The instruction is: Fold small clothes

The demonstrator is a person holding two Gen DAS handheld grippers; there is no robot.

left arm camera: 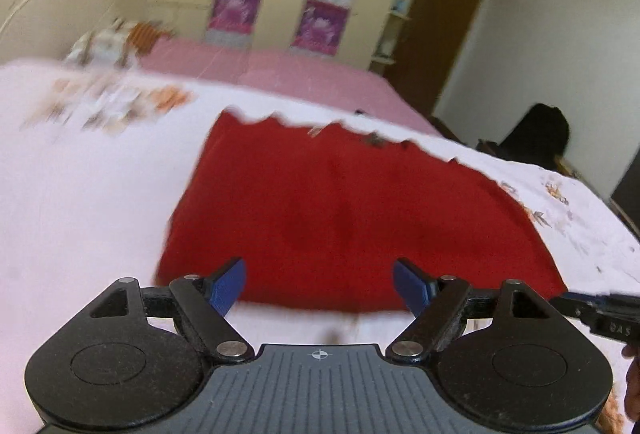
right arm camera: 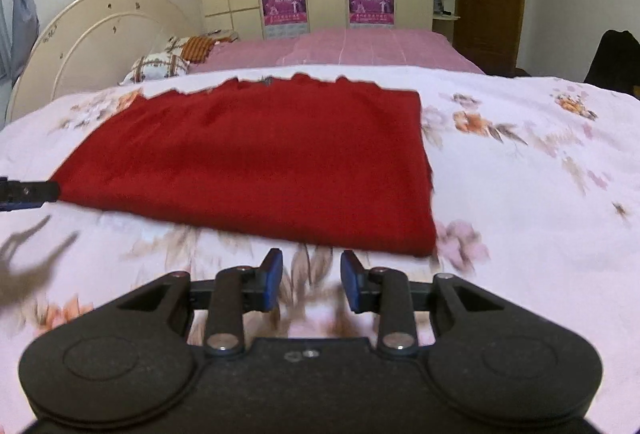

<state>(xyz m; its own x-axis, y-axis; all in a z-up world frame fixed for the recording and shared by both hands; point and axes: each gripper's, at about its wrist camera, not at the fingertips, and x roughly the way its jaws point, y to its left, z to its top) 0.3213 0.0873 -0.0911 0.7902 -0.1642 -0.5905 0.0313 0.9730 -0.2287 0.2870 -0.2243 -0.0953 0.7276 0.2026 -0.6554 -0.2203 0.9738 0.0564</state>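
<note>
The left gripper (left arm camera: 319,284) is wide open, with the red cloth (left arm camera: 340,210) at 12 o'clock, its edge between the 2 fingers. The right gripper (right arm camera: 311,280) is half open, just short of the cloth (right arm camera: 256,158) on the bed (right arm camera: 520,162).

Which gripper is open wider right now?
The left gripper: a broad gap between its blue fingers. The right gripper is open too, but with a narrower gap.

The left gripper (left arm camera: 319,286) is held low with its jaws spread wide. The right gripper (right arm camera: 311,280) is held level, its blue fingers (right arm camera: 271,280) parted by a narrower gap.
</note>
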